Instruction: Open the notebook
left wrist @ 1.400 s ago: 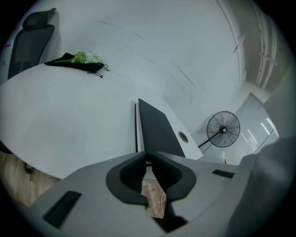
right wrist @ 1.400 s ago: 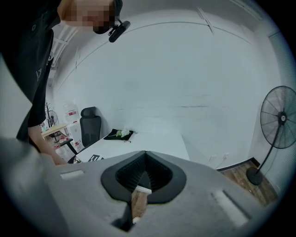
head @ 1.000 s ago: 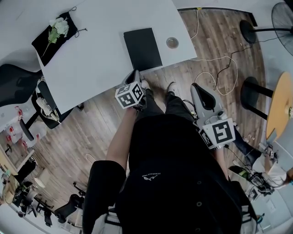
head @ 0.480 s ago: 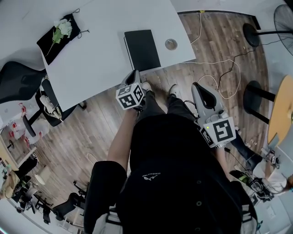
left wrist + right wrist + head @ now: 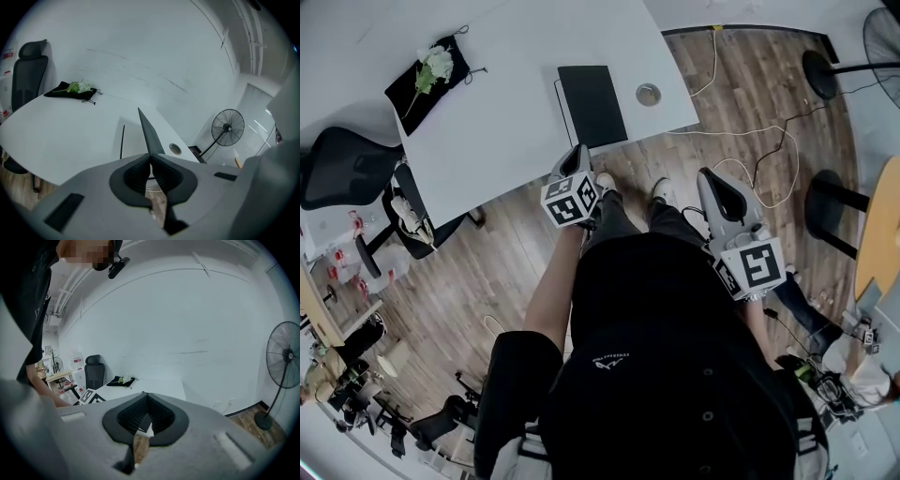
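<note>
Still short of the closed notebook [image 5: 592,105] on the table [image 5: 506,131], with left gripper [image 5: 579,150] and right gripper [image 5: 710,174] clenched empty, hardly shifted from a second ago.

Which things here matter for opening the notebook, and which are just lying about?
For the job:
- notebook, closed on the white table
- left gripper and right gripper, jaws shut

Lying about:
- small round disc
- black cloth with flowers
- office chair
- fan
</note>
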{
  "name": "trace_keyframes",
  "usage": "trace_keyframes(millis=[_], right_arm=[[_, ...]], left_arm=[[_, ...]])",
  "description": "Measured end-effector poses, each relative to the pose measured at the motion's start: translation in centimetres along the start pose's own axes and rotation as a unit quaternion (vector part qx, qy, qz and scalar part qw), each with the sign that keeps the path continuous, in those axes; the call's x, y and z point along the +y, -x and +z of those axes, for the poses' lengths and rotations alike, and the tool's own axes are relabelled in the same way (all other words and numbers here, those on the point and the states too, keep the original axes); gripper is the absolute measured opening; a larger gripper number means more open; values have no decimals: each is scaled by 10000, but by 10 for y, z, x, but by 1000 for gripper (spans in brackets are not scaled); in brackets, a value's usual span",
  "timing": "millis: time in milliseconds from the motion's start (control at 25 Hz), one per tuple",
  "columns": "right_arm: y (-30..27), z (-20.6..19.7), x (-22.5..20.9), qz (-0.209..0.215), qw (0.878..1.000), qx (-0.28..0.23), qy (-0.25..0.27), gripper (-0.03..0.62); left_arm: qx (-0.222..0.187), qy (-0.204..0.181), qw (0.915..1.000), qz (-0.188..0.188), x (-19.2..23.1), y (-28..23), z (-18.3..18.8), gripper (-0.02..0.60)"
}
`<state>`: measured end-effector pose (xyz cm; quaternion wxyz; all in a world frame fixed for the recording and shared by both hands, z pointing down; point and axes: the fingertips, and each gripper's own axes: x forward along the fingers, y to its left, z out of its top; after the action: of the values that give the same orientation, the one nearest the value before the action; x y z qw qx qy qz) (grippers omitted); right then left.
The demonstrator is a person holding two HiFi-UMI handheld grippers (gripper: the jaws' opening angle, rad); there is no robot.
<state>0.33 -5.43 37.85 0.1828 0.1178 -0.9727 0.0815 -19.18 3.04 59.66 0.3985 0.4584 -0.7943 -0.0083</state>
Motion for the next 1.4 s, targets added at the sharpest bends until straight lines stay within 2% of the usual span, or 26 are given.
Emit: trace_keyframes(millis=[880,1400], right_arm=[[16,-2,-31,-64,9997,-203,-123,2],[14,-4,-42,-162,9994,-184,-231,2]], left_arm=[[-162,-302,9994,-103,-40,7,14,14],[-170,-537,9978,-353,-60,5,23,12]])
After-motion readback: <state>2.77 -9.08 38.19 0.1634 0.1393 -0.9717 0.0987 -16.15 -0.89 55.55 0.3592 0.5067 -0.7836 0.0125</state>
